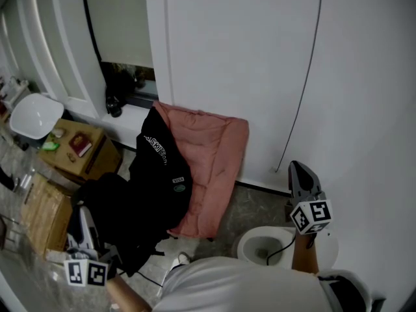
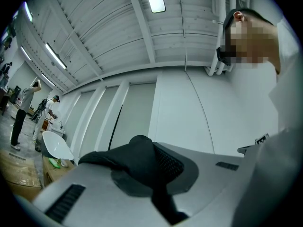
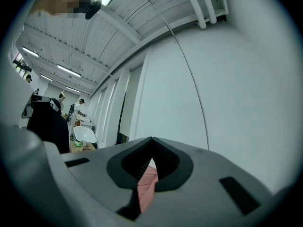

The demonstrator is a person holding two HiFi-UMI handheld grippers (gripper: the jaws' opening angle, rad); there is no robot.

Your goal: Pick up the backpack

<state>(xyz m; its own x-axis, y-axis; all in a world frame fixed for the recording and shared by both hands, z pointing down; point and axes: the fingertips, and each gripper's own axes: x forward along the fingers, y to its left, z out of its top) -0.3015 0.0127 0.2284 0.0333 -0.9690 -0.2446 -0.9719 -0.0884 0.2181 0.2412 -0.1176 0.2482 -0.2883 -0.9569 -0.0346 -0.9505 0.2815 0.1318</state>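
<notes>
At lower left, left gripper [image 2: 146,144] fingers [image 2: 210,168] pinch black backpack [image 1: 151,194]; right gripper [image 3: 150,139] fingers [image 3: 213,167] pressed together, empty.

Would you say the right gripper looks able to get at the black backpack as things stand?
Probably yes: nothing stands between the right gripper and the backpack lying against the pink cushion. Its jaws are together, though, and would have to open first.
</notes>
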